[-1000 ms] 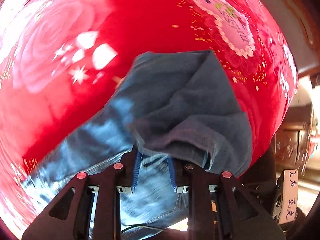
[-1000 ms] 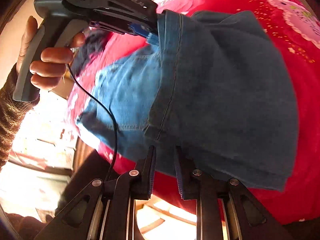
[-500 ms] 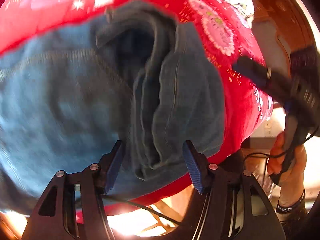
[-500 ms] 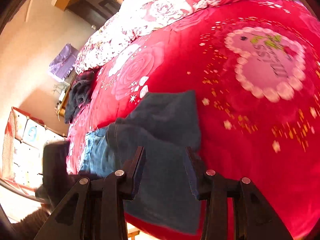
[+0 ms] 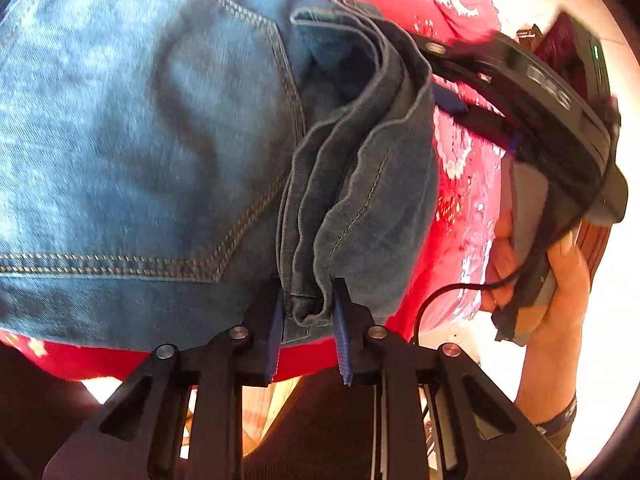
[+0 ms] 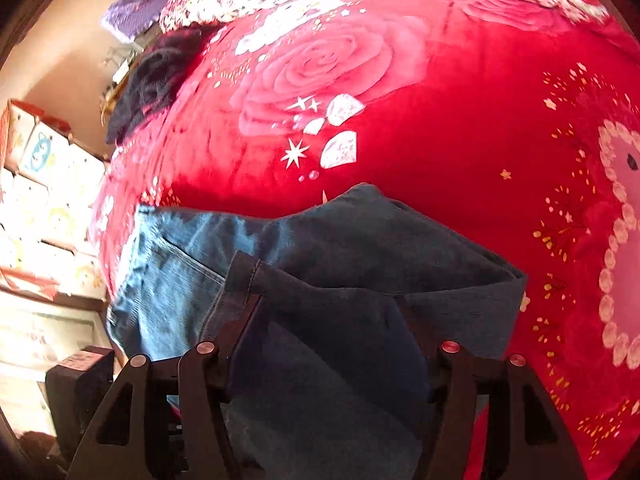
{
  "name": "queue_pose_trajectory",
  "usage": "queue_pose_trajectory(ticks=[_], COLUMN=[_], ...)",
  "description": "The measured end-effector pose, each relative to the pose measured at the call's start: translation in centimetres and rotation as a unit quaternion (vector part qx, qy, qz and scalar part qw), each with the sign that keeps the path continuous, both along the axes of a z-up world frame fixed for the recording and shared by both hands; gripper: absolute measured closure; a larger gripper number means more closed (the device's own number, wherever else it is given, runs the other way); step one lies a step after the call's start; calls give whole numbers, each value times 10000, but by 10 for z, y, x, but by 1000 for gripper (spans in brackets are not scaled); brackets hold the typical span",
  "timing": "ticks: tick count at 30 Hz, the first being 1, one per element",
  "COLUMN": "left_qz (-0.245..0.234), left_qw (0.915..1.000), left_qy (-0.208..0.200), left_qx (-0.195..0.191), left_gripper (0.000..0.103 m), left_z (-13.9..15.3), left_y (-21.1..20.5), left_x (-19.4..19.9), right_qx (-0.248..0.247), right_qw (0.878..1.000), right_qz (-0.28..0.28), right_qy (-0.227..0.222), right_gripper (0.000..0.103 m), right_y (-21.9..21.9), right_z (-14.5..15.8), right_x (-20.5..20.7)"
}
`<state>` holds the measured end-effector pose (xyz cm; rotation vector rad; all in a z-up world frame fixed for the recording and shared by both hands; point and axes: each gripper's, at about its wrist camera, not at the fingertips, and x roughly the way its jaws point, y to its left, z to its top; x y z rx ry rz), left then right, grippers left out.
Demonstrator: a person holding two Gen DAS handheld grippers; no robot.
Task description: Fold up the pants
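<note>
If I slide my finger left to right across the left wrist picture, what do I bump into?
Light blue jeans → bunched darker hems between the left gripper → red blanket → the right gripper and the hand holding it.

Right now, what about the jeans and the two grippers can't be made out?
- Right gripper fingertips: right wrist view, dark against shadowed jeans, so contact is unclear.
- Jeans' lower edge: right wrist view, cut off by the frame.
- Layers pinched by the left gripper: left wrist view, bunched, uncountable.
</note>
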<state>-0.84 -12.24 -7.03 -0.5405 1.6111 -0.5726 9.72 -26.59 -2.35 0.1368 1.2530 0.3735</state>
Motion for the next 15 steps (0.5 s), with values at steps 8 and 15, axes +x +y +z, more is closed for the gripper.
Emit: queue_pose_trajectory(ticks=[8,15], left_qz=[-67,-238], left_qw=[9997,9992], left_qy=[159,290], left_qx=[182,112], left_gripper=[85,85], left_z=[-7,-7], left_y=[-11,-2], left_x=[1,-6], right_qx=[-746,-120], right_qw=[9939,9983], right_qz=[595,-391], right_qy=[-562,-420], right_gripper=[102,70], right_y=[35,-27], right_z=[1,20], right_x=[0,7])
